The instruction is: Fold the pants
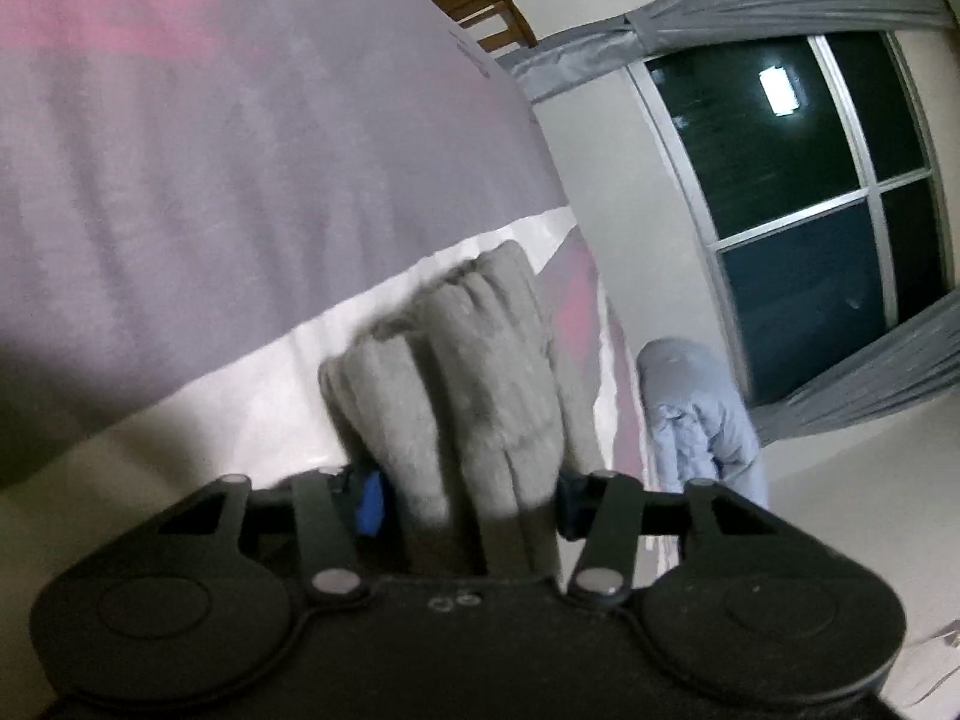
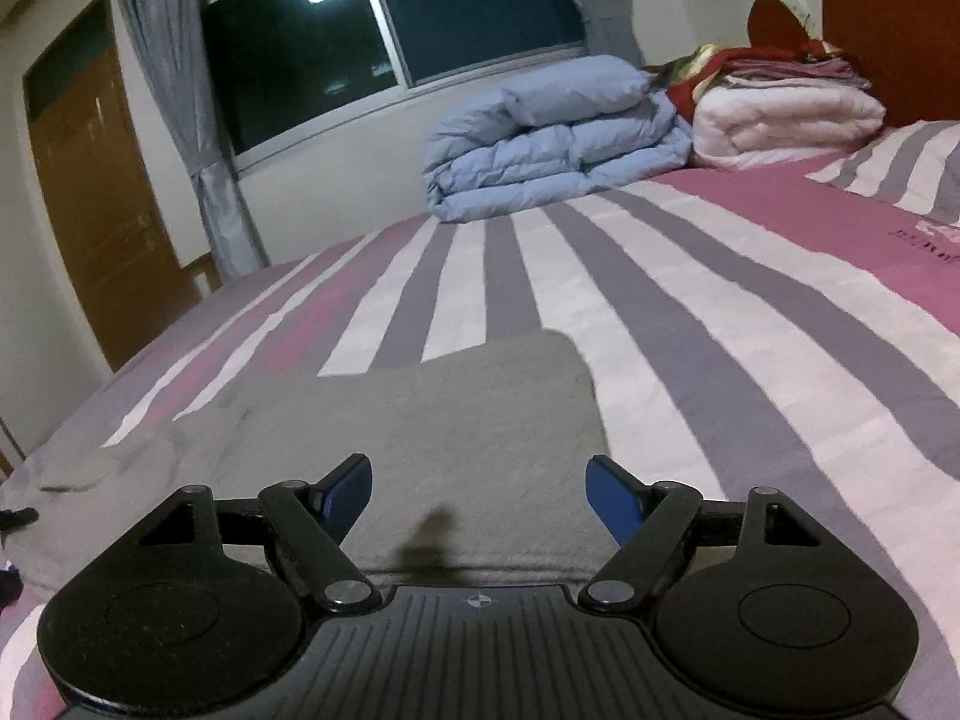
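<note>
The grey pants [image 2: 432, 420] lie flat on the striped bed [image 2: 720, 312], partly folded, in the right wrist view. My right gripper [image 2: 477, 501] is open and empty, low over the near part of the pants. In the left wrist view my left gripper [image 1: 468, 498] is shut on a bunched, ribbed end of the grey pants [image 1: 480, 360] and holds it up off the bed [image 1: 210, 180]. The view is tilted and blurred.
A folded light blue duvet [image 2: 552, 138] and a white folded quilt [image 2: 786, 120] with stacked clothes sit at the bed's far end by the headboard [image 2: 888, 30]. A window [image 2: 384, 30] with grey curtains and a wooden door [image 2: 90, 192] are beyond.
</note>
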Demonstrator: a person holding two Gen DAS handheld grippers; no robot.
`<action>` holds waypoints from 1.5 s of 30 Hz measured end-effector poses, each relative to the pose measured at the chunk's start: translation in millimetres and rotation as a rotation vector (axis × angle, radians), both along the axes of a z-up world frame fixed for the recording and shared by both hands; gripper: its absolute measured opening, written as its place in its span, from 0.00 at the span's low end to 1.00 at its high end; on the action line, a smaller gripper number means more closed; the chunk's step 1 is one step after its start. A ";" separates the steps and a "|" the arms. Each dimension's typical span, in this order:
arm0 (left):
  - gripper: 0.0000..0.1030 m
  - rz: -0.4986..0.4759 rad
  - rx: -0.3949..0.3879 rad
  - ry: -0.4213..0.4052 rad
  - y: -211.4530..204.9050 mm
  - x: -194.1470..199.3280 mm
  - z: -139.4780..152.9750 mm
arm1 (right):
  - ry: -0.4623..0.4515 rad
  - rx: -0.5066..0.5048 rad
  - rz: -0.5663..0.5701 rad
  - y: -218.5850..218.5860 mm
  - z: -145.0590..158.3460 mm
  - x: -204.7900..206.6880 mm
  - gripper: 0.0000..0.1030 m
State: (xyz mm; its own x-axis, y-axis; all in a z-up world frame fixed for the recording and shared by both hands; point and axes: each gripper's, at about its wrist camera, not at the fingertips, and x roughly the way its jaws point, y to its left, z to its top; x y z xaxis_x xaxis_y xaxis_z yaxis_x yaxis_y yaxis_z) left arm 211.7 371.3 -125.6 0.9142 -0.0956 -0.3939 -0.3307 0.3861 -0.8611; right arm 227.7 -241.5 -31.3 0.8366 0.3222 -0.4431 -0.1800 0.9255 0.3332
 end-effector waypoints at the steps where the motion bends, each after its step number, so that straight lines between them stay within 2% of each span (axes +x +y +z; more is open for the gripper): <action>1: 0.42 -0.009 0.007 -0.005 0.5 6.3 -1.2 | -0.001 0.000 -0.005 -0.2 0.7 -0.7 0.76; 4: 0.43 -0.028 -0.005 -0.023 3.8 20.3 -2.8 | 0.006 -0.004 -0.018 -2.8 -0.1 1.7 0.76; 6: 0.31 -0.038 0.003 -0.021 4.1 22.3 -2.6 | 0.029 0.027 -0.036 -8.9 -2.3 5.6 0.76; 7: 0.27 -0.044 0.051 -0.009 1.1 21.3 0.5 | 0.041 0.042 -0.050 -12.4 -3.5 7.1 0.76; 9: 0.26 -0.034 0.160 -0.007 -10.7 13.7 13.4 | 0.057 0.062 -0.076 -19.4 -4.2 9.1 0.76; 12: 0.25 -0.028 0.296 -0.068 -35.9 6.1 42.3 | 0.055 0.086 -0.087 -27.5 1.3 8.3 0.76; 15: 0.25 -0.062 0.373 -0.134 -66.3 7.8 74.2 | 0.056 0.121 -0.083 -37.4 7.5 10.9 0.76; 18: 0.25 -0.105 0.456 -0.163 -105.5 15.5 104.0 | 0.087 0.145 -0.113 -48.0 12.1 20.1 0.76; 25: 0.25 -0.199 0.548 -0.181 -186.6 47.3 138.6 | 0.081 0.232 -0.152 -88.4 30.7 29.5 0.76; 30: 0.25 -0.311 0.563 -0.172 -246.0 79.8 135.9 | 0.144 0.256 -0.165 -114.9 26.0 36.7 0.76; 35: 0.25 -0.420 0.699 -0.116 -316.6 98.2 122.8 | 0.157 0.205 -0.229 -142.3 18.5 36.2 0.76; 40: 0.25 -0.486 0.764 -0.085 -366.4 96.7 109.2 | 0.167 0.147 -0.257 -158.0 12.9 36.6 0.76; 45: 0.25 -0.560 0.837 -0.062 -407.7 91.6 96.7 | 0.169 0.155 -0.262 -166.2 9.6 36.2 0.76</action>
State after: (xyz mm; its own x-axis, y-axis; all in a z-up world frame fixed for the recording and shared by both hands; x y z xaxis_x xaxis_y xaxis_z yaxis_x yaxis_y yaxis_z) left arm 303.3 -36.3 -28.9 0.8434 -0.2320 -0.4847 0.1194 0.9603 -0.2520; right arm 263.9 -407.7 -21.7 0.8189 0.1808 -0.5447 0.1263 0.8690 0.4784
